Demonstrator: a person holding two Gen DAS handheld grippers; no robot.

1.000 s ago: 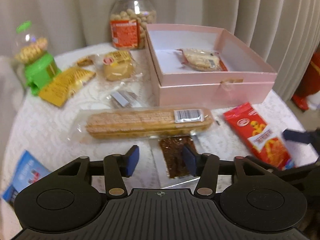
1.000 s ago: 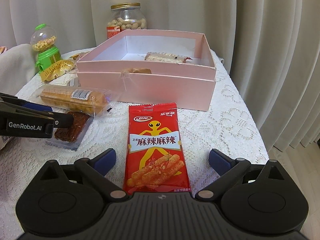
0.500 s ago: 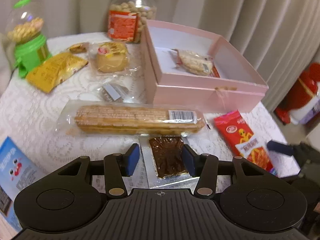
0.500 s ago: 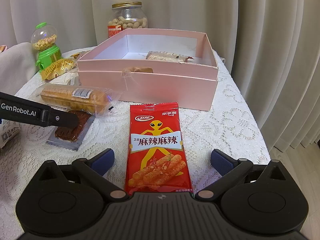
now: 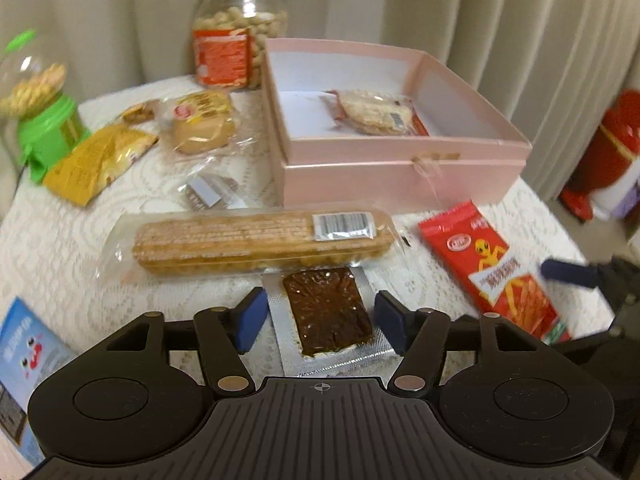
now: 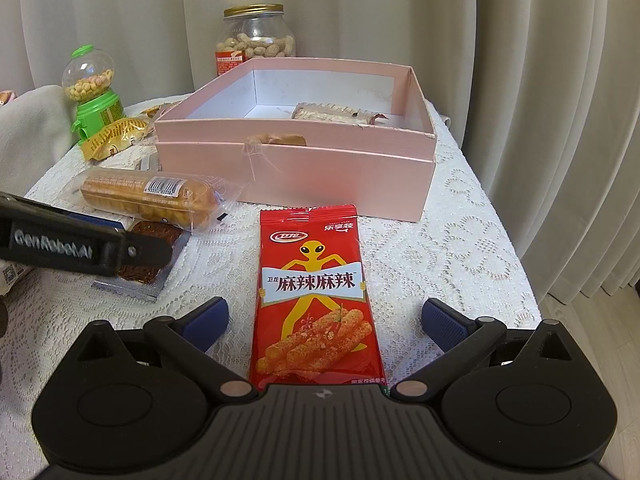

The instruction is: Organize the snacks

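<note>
Lace tablecloth (image 6: pixel 460 232): red snack packet (image 6: pixel 316 300) between spread right claw (image 6: pixel 324 320) fingers, seemingly untouched.

Backdrop: cream pleated curtains (image 6: pixel 520 80) hang behind and to the right of the worktop. Worktop (image 6: pixel 460 240) covered in a white lace cloth. Pale wood floor (image 6: pixel 600 340) at lower right. Red object (image 5: pixel 608 160), blurred, stands on the floor. Lighting soft, even.

The lace-covered table (image 6: pixel 460 240) carried a pink box (image 6: pixel 320 176) at far centre, a red packet (image 6: pixel 316 292) near, and a biscuit sleeve (image 6: pixel 144 196) left.
</note>
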